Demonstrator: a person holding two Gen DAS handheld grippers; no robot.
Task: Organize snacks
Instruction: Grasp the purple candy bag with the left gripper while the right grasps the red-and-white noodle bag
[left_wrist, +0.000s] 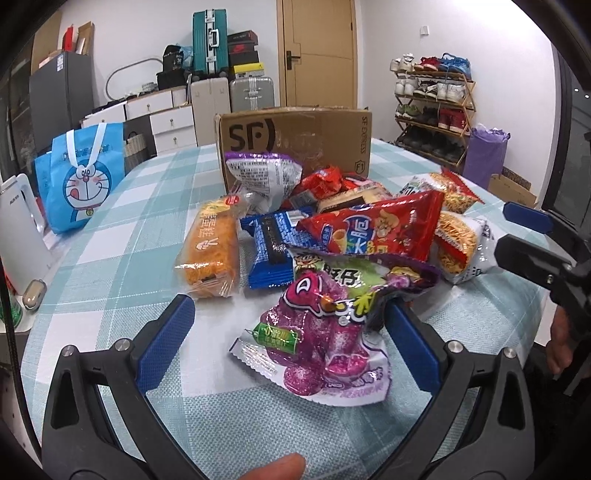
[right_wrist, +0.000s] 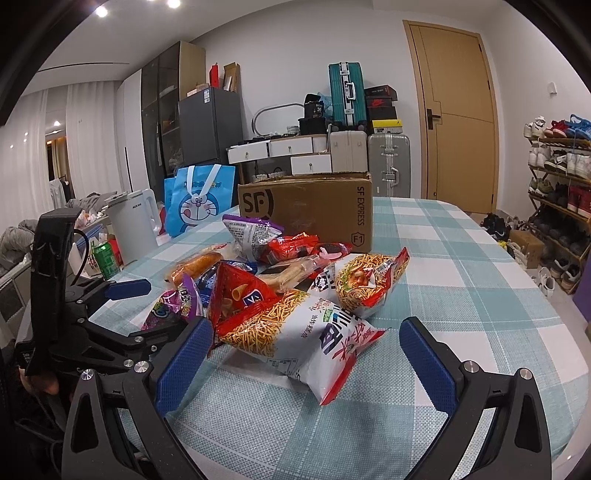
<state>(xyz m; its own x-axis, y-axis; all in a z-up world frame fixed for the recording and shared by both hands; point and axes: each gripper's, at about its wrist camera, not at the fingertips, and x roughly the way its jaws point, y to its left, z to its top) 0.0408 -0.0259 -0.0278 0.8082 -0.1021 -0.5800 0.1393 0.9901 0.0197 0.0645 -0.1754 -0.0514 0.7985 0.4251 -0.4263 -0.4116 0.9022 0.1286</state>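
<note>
Closest to the left gripper lies a purple candy bag, flat on the checked tablecloth and sitting between the two blue pads, which stand spread wide; the right-hand pad looks to be just against the bag's crumpled edge, while the left-hand pad is well clear of it. Just beyond that bag, a red chip bag leans on top of the heap, with a blue wafer pack and an orange pastry pack off to the gripper's left. Further ahead stands a brown cardboard box, its side printed SF, with a silver-purple pouch propped against it.

Over on the other side, the right gripper is likewise spread open, holding nothing, low over the cloth. A white noodle-snack bag lies between its fingers, nearer the left one, not touched by the right one. Beyond it sits a second, red-edged noodle bag. The left gripper shows at the far left of this view. Past the heap, to the left, a blue cartoon tote and a white kettle stand near the table edge.
</note>
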